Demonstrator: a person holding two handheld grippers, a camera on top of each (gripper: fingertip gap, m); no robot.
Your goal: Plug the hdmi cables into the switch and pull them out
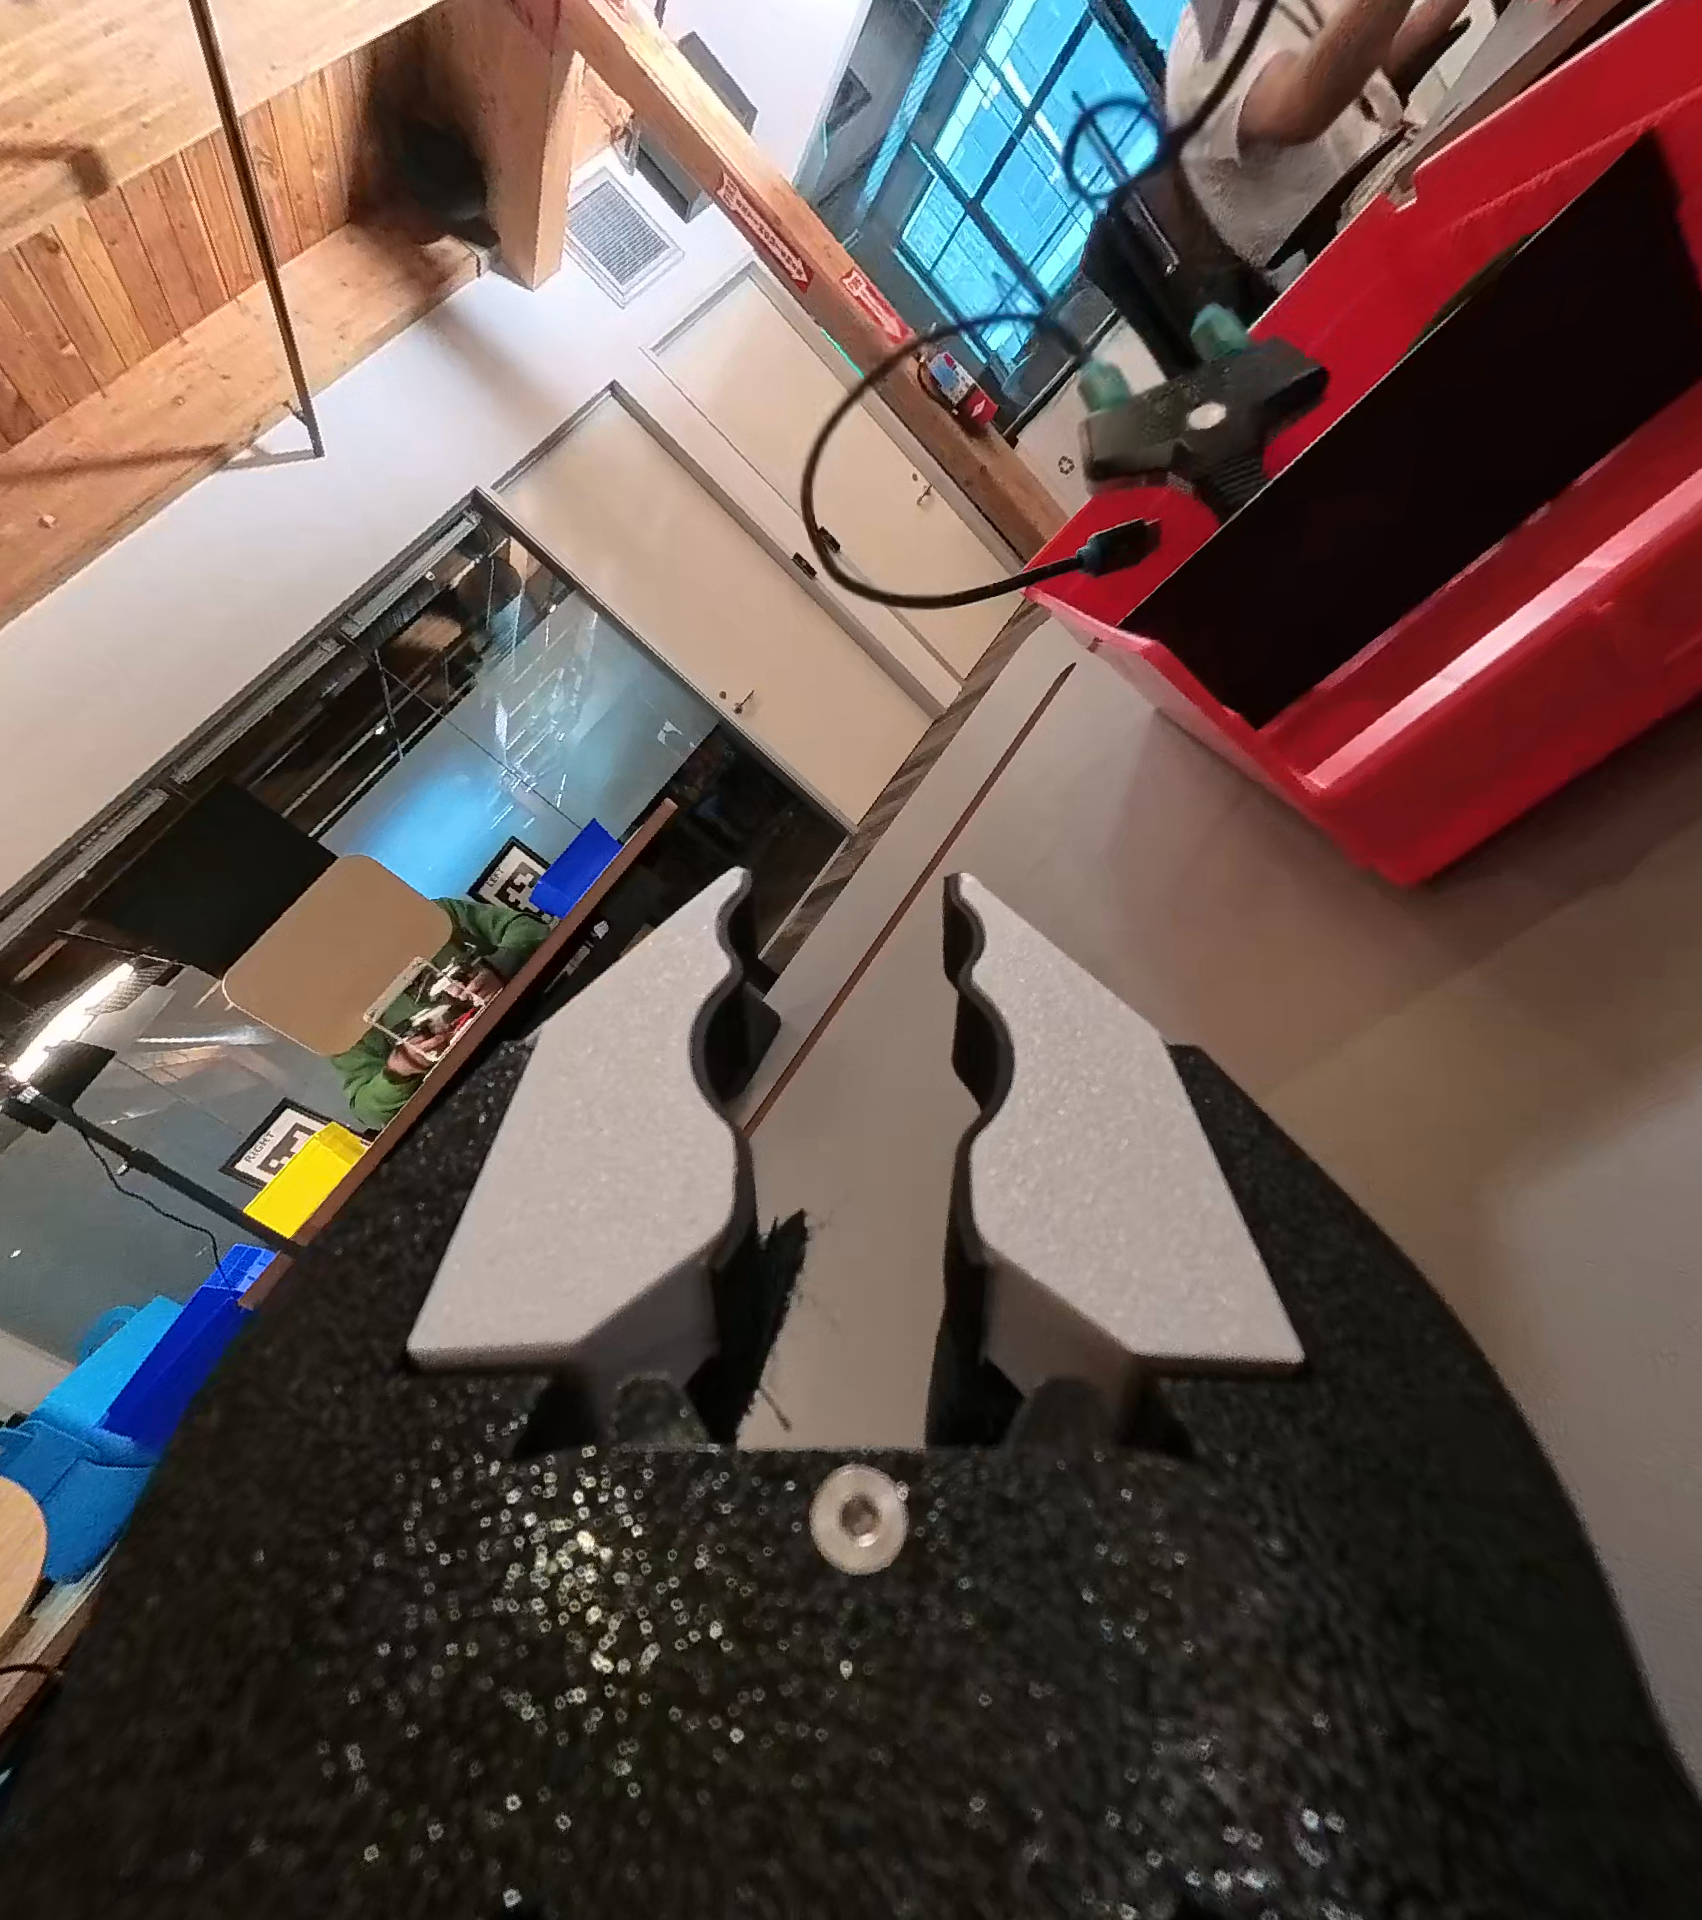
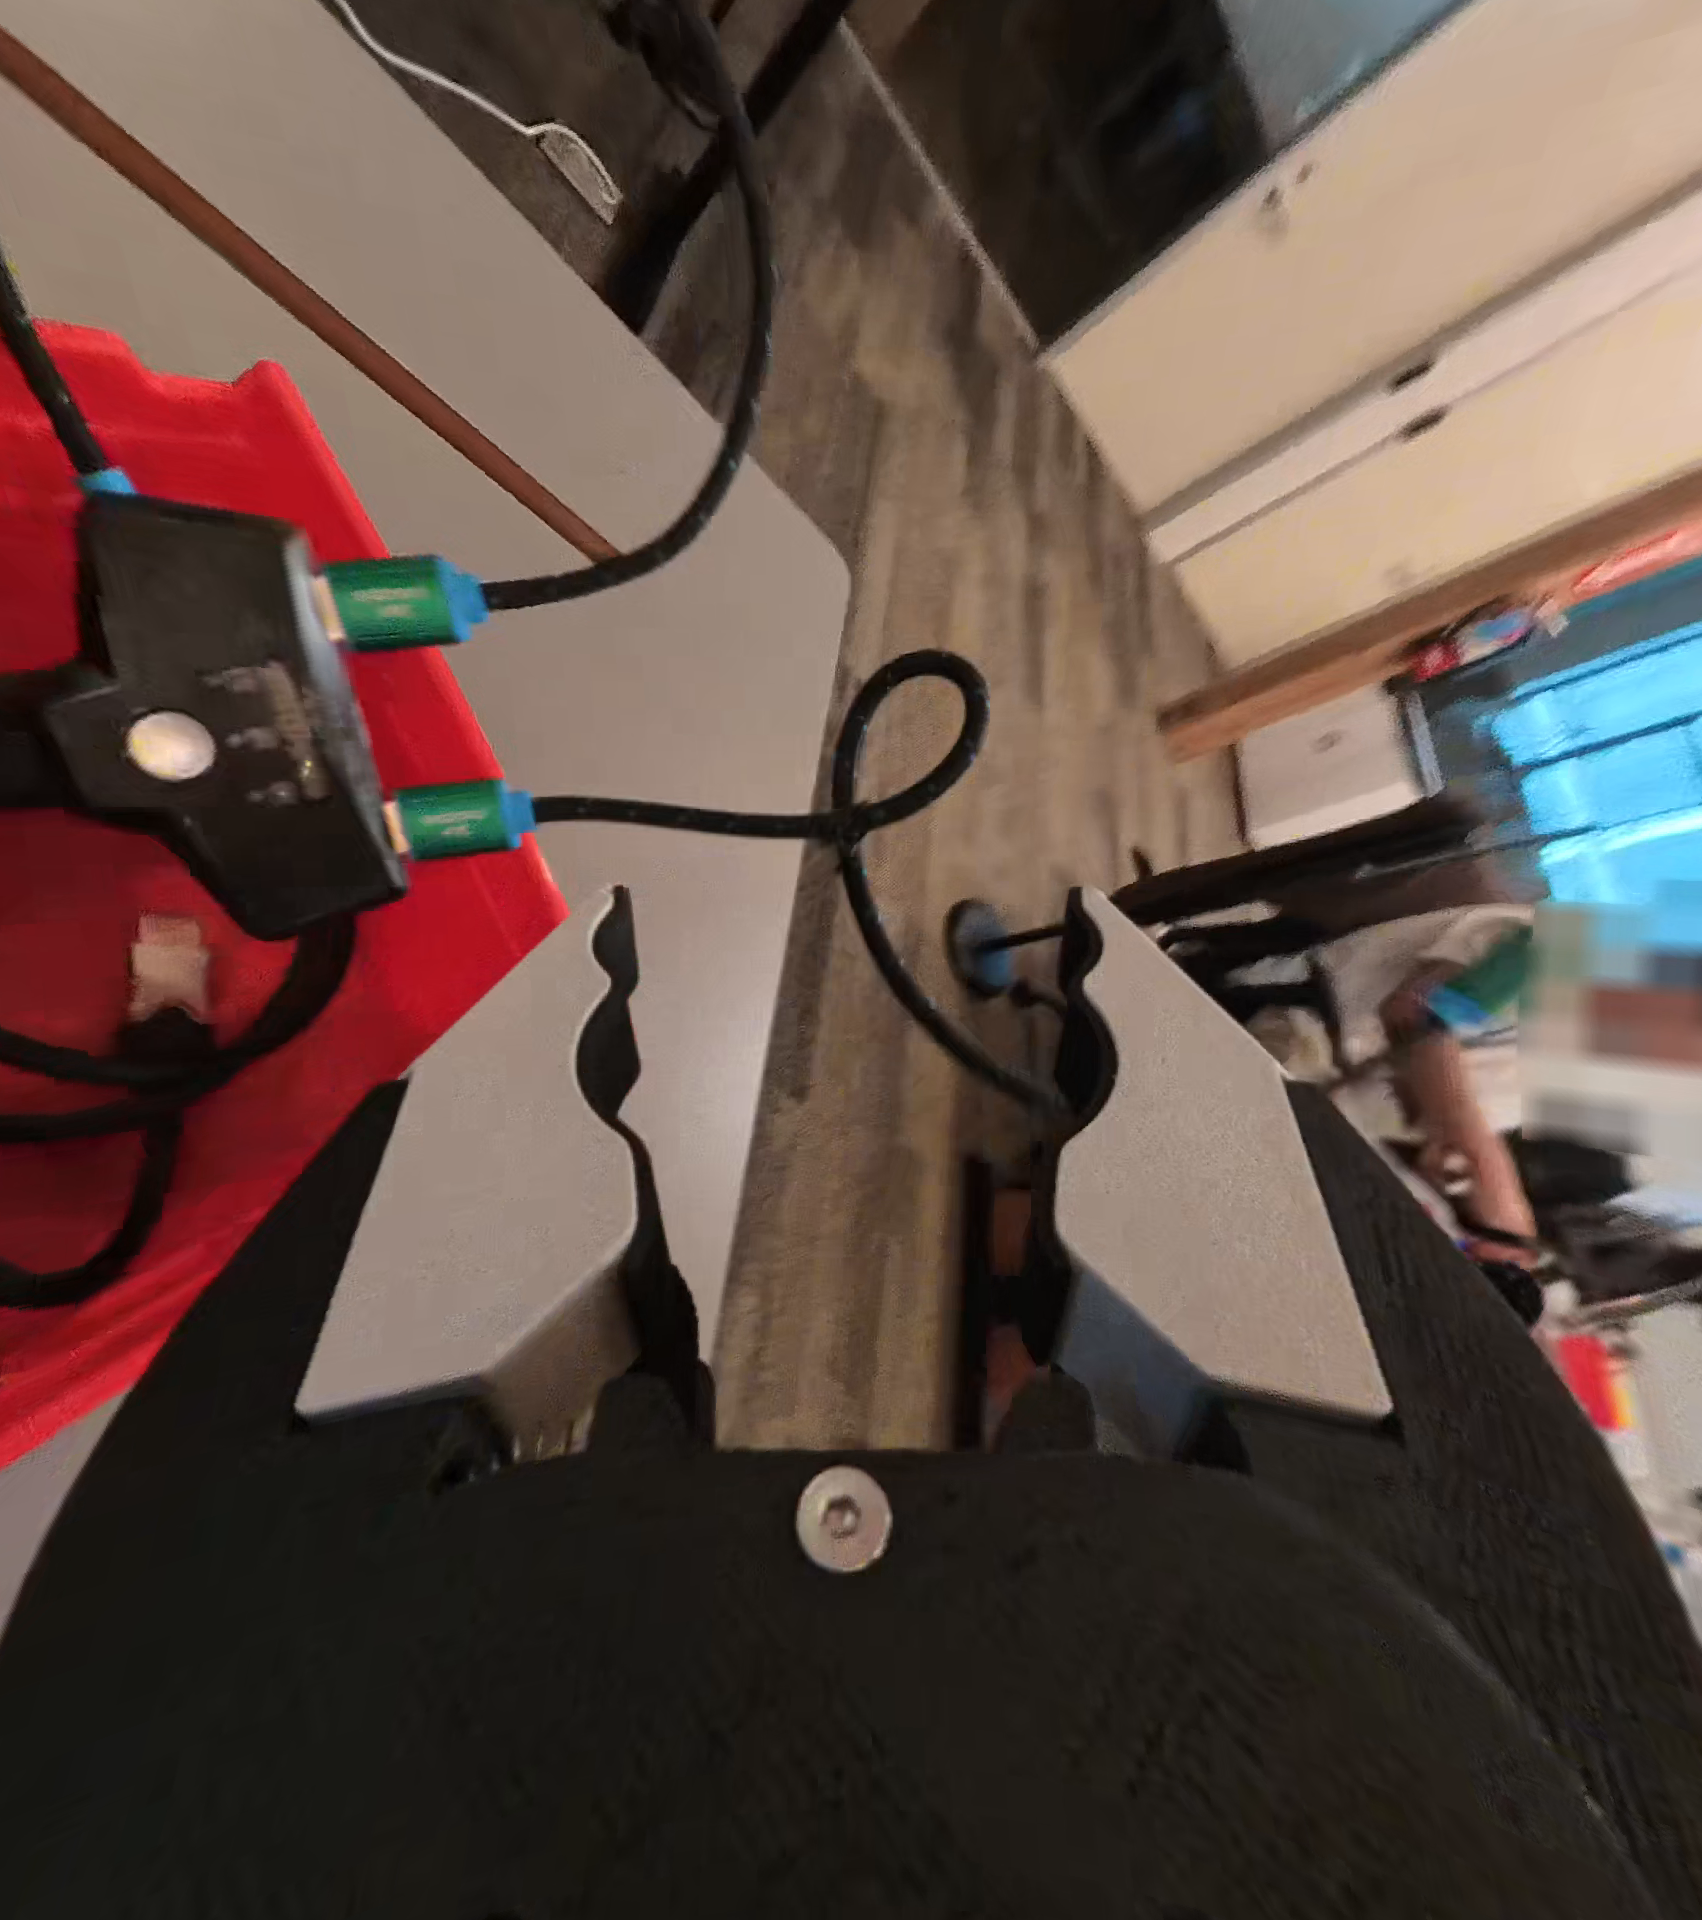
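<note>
A black HDMI switch (image 2: 223,717) rests on the edge of a red bin (image 2: 16,1195). Two green-tipped HDMI plugs (image 2: 400,603) (image 2: 457,821) sit in its side ports, and a blue-collared cable (image 2: 104,483) enters its top end. My right gripper (image 2: 847,914) is open and empty, to the right of the switch; the lower plug's black braided cable (image 2: 914,748) loops, then runs down by its right finger. My left gripper (image 1: 852,935) is open and empty over the grey table. The switch (image 1: 1200,416) is far off at the upper right, with another cable plug (image 1: 1122,545) on the bin rim (image 1: 1553,727).
Black cables coil inside the red bin (image 2: 47,1039). The grey table (image 1: 1242,987) has a brown edge strip running away from me. A person in green sleeves (image 1: 379,1070) sits behind blue and yellow bins (image 1: 307,1174). Another person (image 2: 1439,1039) is at the right. There is about 40 cm between the tips of the two grippers.
</note>
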